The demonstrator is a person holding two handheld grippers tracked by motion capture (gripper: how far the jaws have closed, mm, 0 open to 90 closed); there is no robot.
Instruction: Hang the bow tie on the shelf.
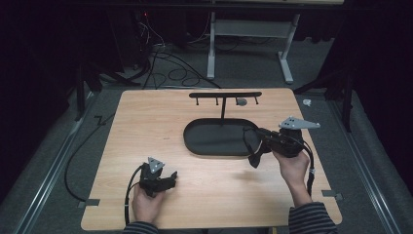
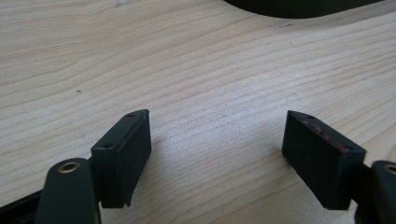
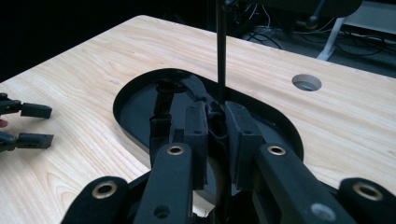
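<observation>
- The thing I have in hand is a dark strap (image 3: 219, 163), looking like a thin black band or loop; what it belongs to I cannot tell.
- It sits pinched between the two pads of my right claw (image 3: 218, 140), running upright through the narrow gap.
- In the high view, a loop of the strap (image 1: 249, 139) arcs out ahead of the claw, over the right end of the black oval tray (image 1: 204, 146), and a darker end (image 1: 254, 160) hangs down just beside the tray's near right rim.
- It is held clear of the worktop (image 1: 146, 122).
- Its surface is matte black, with no markings I can make out.
</observation>
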